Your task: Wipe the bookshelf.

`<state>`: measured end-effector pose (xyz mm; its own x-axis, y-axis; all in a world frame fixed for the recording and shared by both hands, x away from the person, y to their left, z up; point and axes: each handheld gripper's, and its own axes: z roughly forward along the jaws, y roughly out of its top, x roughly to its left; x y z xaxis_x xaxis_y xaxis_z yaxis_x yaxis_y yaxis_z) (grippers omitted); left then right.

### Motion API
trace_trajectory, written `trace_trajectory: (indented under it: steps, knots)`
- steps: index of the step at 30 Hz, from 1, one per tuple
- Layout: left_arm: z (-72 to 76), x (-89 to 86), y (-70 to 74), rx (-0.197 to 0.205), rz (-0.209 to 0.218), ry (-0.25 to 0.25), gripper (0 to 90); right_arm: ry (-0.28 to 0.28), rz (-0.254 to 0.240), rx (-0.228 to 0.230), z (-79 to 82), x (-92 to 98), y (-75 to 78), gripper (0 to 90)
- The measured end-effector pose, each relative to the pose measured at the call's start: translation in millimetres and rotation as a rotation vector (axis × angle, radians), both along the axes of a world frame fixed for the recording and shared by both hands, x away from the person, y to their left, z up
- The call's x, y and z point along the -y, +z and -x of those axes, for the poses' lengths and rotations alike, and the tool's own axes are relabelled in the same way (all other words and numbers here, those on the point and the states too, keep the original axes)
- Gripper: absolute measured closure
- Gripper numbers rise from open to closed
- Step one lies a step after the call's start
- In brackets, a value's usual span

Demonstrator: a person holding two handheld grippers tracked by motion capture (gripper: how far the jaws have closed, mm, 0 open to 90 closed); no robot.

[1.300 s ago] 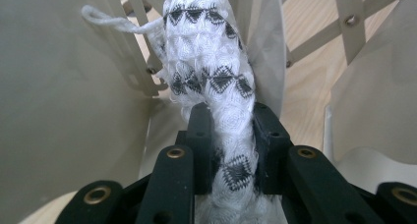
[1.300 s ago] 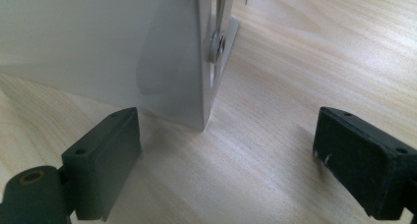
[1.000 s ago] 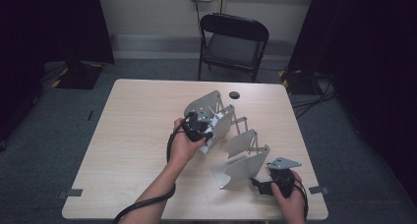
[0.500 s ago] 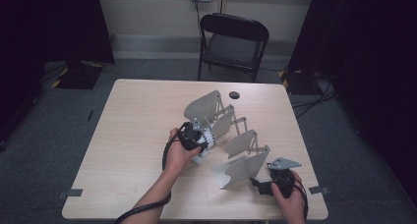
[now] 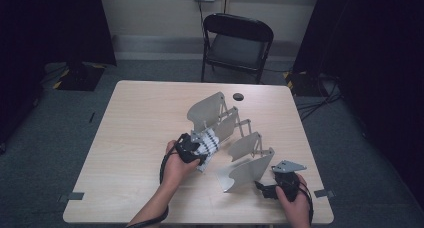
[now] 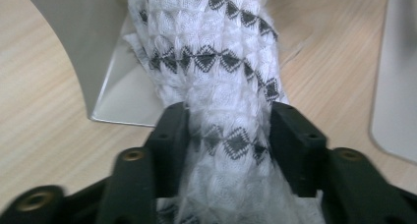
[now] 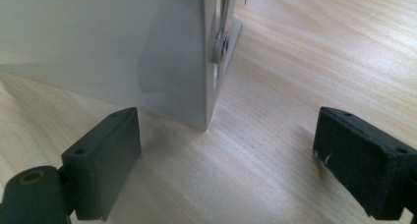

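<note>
Two black grippers over pale wood-grain table (image 5: 130, 138). Left gripper (image 6: 228, 130) part-way open around a white waffle-weave cloth (image 6: 216, 86) patterned with rows of dark diamonds, bunched and fuzzy between the matte jaws; jaws just been opening, cloth between them yet, pads at its sides, firm pressure impossible to tell. Cloth seen from above (image 5: 207, 143) beside the accordion rack (image 5: 235, 138) of smooth curved grey plates joined by thin scissor links, draped near the middle of the table. Lower and nearer the tabletop than a second ago, when carried up by the rack's tall far plate. Right gripper (image 7: 228, 155) spread wide, nothing between the jaws, parked at the near plate's flat corner, same place as before
</note>
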<state>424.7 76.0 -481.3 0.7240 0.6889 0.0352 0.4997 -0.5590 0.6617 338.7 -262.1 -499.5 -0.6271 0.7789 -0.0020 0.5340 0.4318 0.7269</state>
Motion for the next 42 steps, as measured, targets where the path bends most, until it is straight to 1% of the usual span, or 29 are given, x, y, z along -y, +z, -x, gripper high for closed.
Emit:
trace_trajectory:
  steps: [2, 3, 4, 5, 8, 10, 12, 14, 16, 18, 19, 20, 22, 25, 28, 30, 34, 37, 39, 41, 42]
  knots:
    - [-1.2, -0.3, 2.8, -0.007, -0.004, -0.003, 63.4, 0.0, 0.0, 0.0, 0.0, 0.0, 0.0, 10.1]
    - [-2.0, -0.3, 4.6, -0.007, 0.003, 0.006, 67.1, 0.0, 0.0, 0.0, 0.0, 0.0, 0.0, 10.1]
    - [-2.5, -0.7, 7.2, 0.0, 0.002, 0.007, 69.6, 0.0, 0.0, 0.0, 0.0, 0.0, 0.0, 10.2]
    - [-3.6, -1.0, 10.8, 0.02, -0.003, -0.001, 70.9, 0.0, 0.0, 0.0, 0.0, 0.0, 0.0, 10.1]
    - [-6.1, 1.2, 27.4, 0.051, 0.021, -0.025, 71.7, 0.0, 0.0, 0.0, 0.0, 0.0, 0.0, 10.1]
    - [-8.2, 4.7, 42.9, 0.082, 0.03, -0.041, 71.6, 0.0, 0.0, 0.0, 0.0, 0.0, 0.0, 10.1]
    - [-11.4, 8.2, 58.6, 0.099, 0.049, -0.061, 71.7, 0.0, 0.0, 0.0, 0.0, 0.0, 0.0, 10.1]
    - [-15.9, 13.2, 73.9, 0.13, 0.044, -0.087, 71.7, 0.0, 0.0, 0.0, 0.0, 0.0, 0.0, 10.1]
    - [-18.7, 16.7, 83.2, 0.147, 0.046, -0.106, 71.7, 0.0, 0.0, 0.0, 0.0, 0.0, 0.0, 10.1]
    - [-20.9, 20.2, 89.5, 0.155, 0.046, -0.115, 71.7, 0.0, 0.0, 0.0, 0.0, 0.0, 0.0, 10.1]
    - [-21.8, 21.6, 90.2, 0.158, 0.045, -0.115, 71.7, 0.0, 0.0, 0.0, 0.0, 0.0, 0.0, 10.1]
    - [-23.0, 22.7, 90.0, 0.156, 0.036, -0.118, 71.6, 0.0, 0.0, 0.0, 0.0, 0.0, 0.0, 10.1]
    - [-24.8, 24.3, 87.1, 0.161, 0.03, -0.121, 71.6, 0.0, 0.0, 0.0, 0.0, 0.0, 0.0, 10.1]
    - [-25.5, 25.8, 80.8, 0.149, 0.024, -0.125, 71.6, 0.0, 0.0, 0.0, 0.0, 0.0, 0.0, 10.1]
    - [-26.7, 25.3, 71.8, 0.129, 0.033, -0.125, 71.6, 0.0, 0.0, 0.0, 0.0, 0.0, 0.0, 10.1]
    - [-27.1, 24.2, 65.3, 0.11, 0.027, -0.122, 71.6, 0.0, 0.0, 0.0, 0.0, 0.0, 0.0, 10.2]
    - [-26.3, 22.0, 51.4, 0.088, 0.023, -0.116, 71.0, 0.0, 0.0, 0.0, 0.0, 0.0, 0.0, 10.1]
    - [-26.0, 20.5, 42.7, 0.071, 0.034, -0.091, 67.7, 0.0, 0.0, 0.0, 0.0, 0.0, 0.0, 10.2]
    - [-26.4, 18.7, 37.7, 0.075, 0.036, -0.081, 63.0, 0.0, 0.0, 0.0, 0.0, 0.0, 0.0, 10.1]
    - [-26.1, 16.9, 35.7, 0.068, 0.02, -0.074, 60.0, 0.0, 0.0, 0.0, 0.0, 0.0, 0.0, 10.2]
    - [-25.2, 15.5, 32.5, 0.057, 0.021, -0.067, 59.9, 0.0, 0.0, 0.0, 0.0, 0.0, 0.0, 10.1]
